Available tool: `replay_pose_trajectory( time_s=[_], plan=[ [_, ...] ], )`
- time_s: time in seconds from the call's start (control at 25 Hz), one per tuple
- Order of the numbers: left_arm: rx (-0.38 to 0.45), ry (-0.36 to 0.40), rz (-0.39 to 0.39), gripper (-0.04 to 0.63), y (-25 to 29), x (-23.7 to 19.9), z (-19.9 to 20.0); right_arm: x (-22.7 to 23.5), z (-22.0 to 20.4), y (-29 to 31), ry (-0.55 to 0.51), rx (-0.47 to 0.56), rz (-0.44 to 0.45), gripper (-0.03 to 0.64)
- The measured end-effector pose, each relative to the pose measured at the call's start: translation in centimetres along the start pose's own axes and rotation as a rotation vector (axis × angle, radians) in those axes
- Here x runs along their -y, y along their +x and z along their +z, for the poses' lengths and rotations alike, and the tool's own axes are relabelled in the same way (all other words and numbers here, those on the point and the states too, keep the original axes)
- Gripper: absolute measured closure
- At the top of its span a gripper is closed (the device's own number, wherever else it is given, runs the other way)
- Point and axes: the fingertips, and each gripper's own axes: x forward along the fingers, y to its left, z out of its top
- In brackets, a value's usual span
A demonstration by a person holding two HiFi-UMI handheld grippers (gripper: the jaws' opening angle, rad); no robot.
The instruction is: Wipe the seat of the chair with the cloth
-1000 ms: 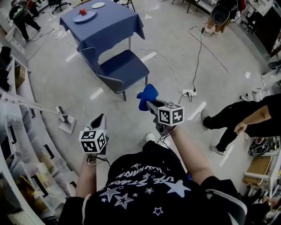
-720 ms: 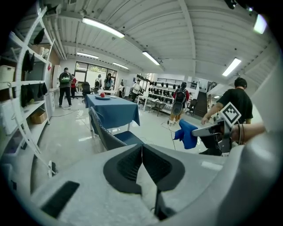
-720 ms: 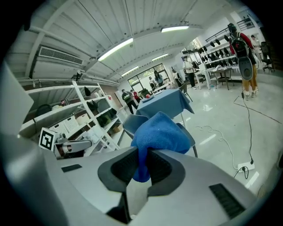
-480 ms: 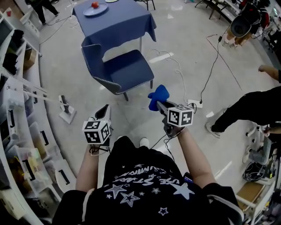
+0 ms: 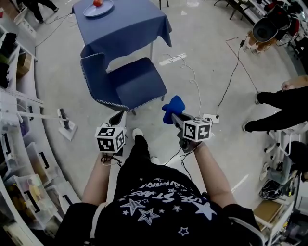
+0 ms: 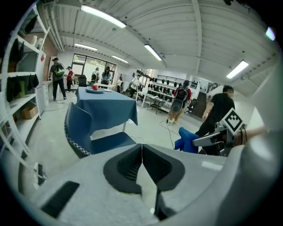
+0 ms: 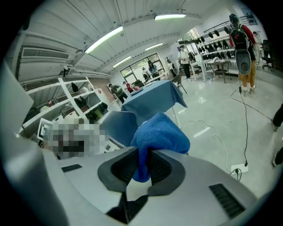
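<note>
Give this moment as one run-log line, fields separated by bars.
stage: before wiping | right gripper: shut on blue cloth | left gripper: shut, empty | chair seat: cloth not yet on it

Counter (image 5: 130,24): far side was cut off by the head view's top edge. Plate (image 5: 98,8) on it: rim cropped there too. Red item (image 5: 97,2) on plate: too small to identify. Cloth (image 7: 159,134): lower end was hidden between the right tongs (image 7: 140,165). Bystander (image 5: 284,103): was cut off at right edge.
</note>
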Motion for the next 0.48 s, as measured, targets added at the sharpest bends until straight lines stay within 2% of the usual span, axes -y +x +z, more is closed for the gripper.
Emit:
replay_pose_trajectory(
  time_s=[0.28,0.36,0.48],
  plan=[
    [-0.016,-0.036,-0.066,0.575,8.3,-2.9,6.0,4.8,8.0,4.8,0.04,-0.003,-0.076,0.563],
    [-0.026,-0.044,-0.072,0.574,10.0,-4.1,6.9,5.1,9.4,6.3,0.039,-0.012,-0.086,0.563],
    [-0.061,-0.097,-0.054,0.574,12.1,-6.0,7.1,5.6,11.3,8.2,0.014,-0.035,-0.108,0.563]
  ],
)
